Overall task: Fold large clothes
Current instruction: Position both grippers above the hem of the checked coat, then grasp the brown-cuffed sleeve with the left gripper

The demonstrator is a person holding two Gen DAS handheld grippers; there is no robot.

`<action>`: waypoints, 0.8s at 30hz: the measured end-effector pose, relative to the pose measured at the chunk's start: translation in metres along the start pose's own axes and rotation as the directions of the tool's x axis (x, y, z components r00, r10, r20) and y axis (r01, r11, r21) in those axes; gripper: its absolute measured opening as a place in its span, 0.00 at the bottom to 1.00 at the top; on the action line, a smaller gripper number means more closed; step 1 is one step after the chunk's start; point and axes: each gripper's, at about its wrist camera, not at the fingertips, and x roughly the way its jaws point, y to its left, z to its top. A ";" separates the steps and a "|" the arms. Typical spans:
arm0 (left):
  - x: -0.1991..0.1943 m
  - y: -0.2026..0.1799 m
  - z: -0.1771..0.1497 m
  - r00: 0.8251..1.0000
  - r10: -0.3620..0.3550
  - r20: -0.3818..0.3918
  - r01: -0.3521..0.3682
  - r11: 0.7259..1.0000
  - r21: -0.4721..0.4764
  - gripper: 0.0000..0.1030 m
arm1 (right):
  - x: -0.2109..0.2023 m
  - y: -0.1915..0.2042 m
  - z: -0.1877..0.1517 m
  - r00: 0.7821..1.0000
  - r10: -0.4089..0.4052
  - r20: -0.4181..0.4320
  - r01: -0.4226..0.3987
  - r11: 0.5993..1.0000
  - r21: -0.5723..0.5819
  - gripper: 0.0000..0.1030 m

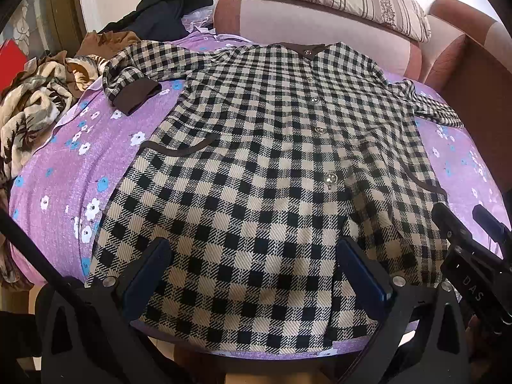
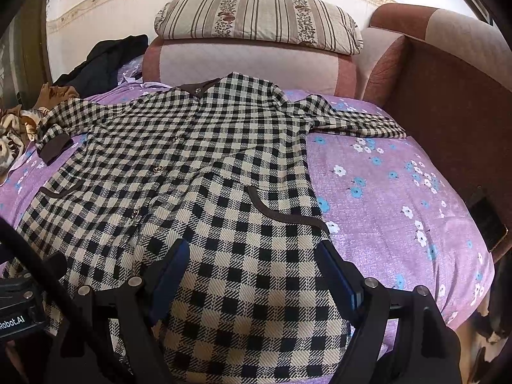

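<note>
A black and cream checked coat [image 1: 256, 147] with brown trim lies spread flat, front up, on a purple flowered sheet [image 1: 60, 179]; it also shows in the right wrist view [image 2: 179, 160]. Its left sleeve [image 1: 134, 80] is bent over with a brown cuff; its right sleeve [image 2: 352, 121] stretches out to the right. My left gripper [image 1: 256, 256] is open over the coat's hem at the left side, holding nothing. My right gripper [image 2: 252, 259] is open over the hem at the right side, near a brown-edged pocket [image 2: 288, 214]. The right gripper also shows in the left wrist view [image 1: 464, 224].
A pile of brown patterned clothes [image 1: 38, 102] and a dark garment [image 1: 166, 9] lie at the far left. A pink sofa back [image 2: 249, 64] with a striped pillow [image 2: 259, 16] stands behind. A brown armrest [image 2: 448, 112] bounds the right side.
</note>
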 end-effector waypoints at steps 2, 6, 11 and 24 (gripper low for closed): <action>0.001 0.000 0.000 1.000 -0.002 -0.002 0.002 1.000 -0.001 1.00 | 0.000 0.000 0.000 1.000 0.000 0.000 0.000 1.000 0.001 0.82; 0.002 0.002 0.000 1.000 -0.001 -0.004 0.001 1.000 -0.006 1.00 | 0.000 0.000 0.000 1.000 -0.001 -0.001 0.001 1.000 0.001 0.82; 0.005 0.005 0.001 1.000 0.002 -0.012 -0.002 1.000 -0.018 1.00 | 0.003 0.001 -0.002 1.000 -0.003 -0.006 0.003 1.000 0.002 0.82; 0.009 0.061 0.023 0.997 0.075 0.013 -0.072 0.988 -0.136 1.00 | 0.008 0.005 -0.001 1.000 -0.002 -0.014 0.002 1.000 -0.026 0.82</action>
